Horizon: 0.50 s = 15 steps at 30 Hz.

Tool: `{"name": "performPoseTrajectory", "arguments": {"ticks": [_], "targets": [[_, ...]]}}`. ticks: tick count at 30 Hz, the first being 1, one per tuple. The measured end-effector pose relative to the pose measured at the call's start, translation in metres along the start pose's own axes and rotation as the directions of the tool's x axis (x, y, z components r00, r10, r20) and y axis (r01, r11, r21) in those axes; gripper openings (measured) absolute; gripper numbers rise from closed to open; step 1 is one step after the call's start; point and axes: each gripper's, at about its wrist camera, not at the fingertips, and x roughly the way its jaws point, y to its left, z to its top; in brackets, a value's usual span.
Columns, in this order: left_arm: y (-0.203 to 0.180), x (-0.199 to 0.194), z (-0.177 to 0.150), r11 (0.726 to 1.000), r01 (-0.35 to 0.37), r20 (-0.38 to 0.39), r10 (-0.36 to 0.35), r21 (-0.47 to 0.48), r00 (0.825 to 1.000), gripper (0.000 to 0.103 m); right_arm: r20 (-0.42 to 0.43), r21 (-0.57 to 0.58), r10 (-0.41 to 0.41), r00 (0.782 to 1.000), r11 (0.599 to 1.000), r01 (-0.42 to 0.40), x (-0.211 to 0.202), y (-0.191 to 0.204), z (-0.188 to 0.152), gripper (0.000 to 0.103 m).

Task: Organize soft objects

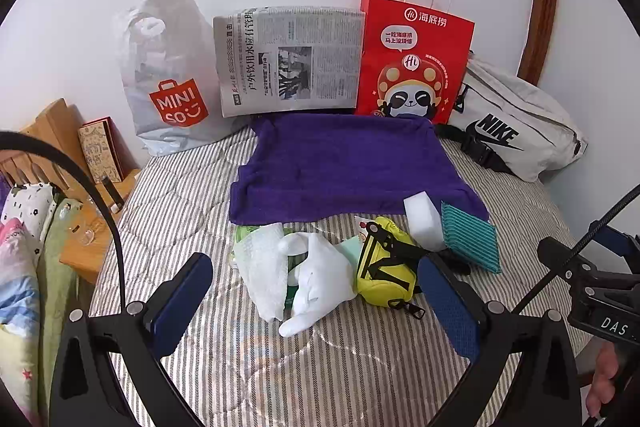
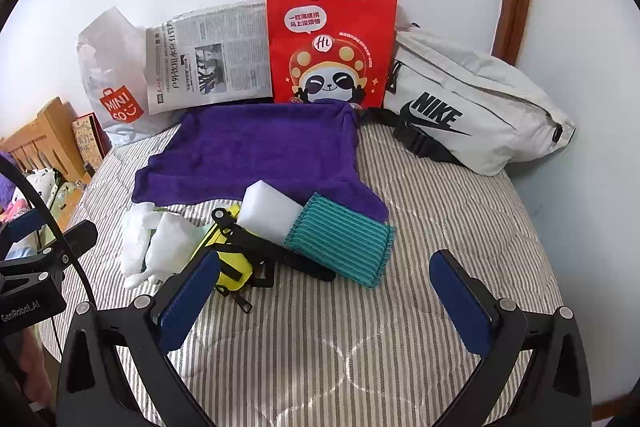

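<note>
Soft stuff sits in a loose cluster on the striped bedspread [image 2: 420,211], just in front of a purple towel [image 1: 344,167] spread flat twd the wall. L to R in the left wrist view: crumpled white cloth [image 1: 264,267], white plush toy [image 1: 316,283] touching it, yellow pouch [image 1: 384,271] w/ black straps, white sponge block [image 1: 424,223], teal ribbed cloth [image 1: 472,235] leaning against the sponge. Left gripper [image 1: 316,303] hovers above the plush and pouch, fingers spread wide, nothing btwn them. Right gripper [image 2: 324,299] also spread wide, empty, over bare bedspread just short of the teal cloth. Along the wall behind the towel: Miniso plastic bag [image 1: 168,83], newspaper [image 1: 288,59] propped upright, red paper bag [image 2: 332,43] w/ panda print, white Nike waist bag [image 2: 472,103] at far R.
</note>
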Motion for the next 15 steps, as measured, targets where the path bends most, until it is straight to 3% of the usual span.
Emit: {"name": "performPoseTrajectory", "arguments": {"ticks": [15], "targets": [[0.0025,-0.0074,0.0000,1.000,-0.011,0.010,0.011,-0.001,1.000,0.103,0.023,-0.003,0.000,1.000,1.000,0.000,-0.0102,0.0024,-0.0017,0.103]]}}
